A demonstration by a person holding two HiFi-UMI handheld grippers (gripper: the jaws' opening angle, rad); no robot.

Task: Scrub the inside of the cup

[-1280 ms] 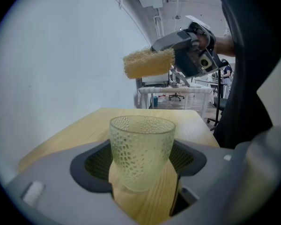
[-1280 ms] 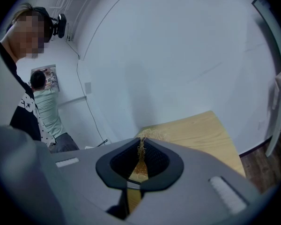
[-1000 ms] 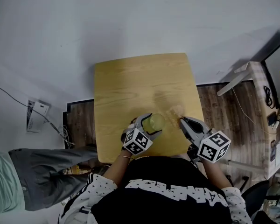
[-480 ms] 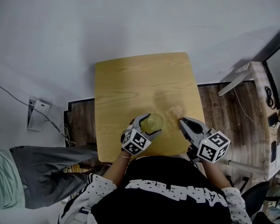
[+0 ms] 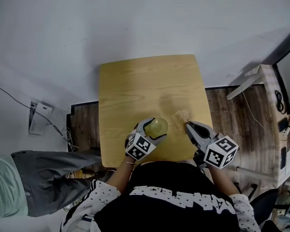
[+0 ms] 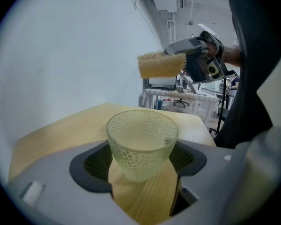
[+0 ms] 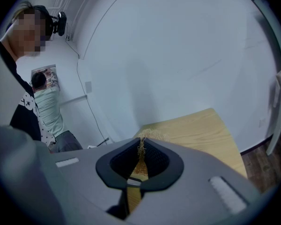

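— Far to the left of the left gripper?
— A person (image 5: 38, 178) in grey trousers and a pale green top, off the edge of the table (image 5: 145, 81) and well apart from both grippers.

— And at the left gripper (image 6: 140, 162) itself?
— Closed round a cup (image 6: 141, 139) of clear greenish glass, dimpled all over, upright with its mouth up. Gripped low on the wall by both pads, the rim clear above them. Held over the near part of the table, close in front of the body. Impossible to tell whether touching the wood or just off it.

— Just to the right of that gripper?
— A scrubbing pad (image 6: 161, 64), tan and fibrous. Seen from the left gripper as up and to the right of the cup, apart from the rim and not inside it.

— Held by what?
— Pinched in the right gripper (image 7: 140, 159), narrowed to a slit on the pad, with frayed fibres poking out past the tips. Tips angled towards the left gripper, near it without touching.

— Further right?
— Dark wooden floor (image 5: 227, 115), then a pale desk (image 5: 269, 100), well apart from the right gripper.
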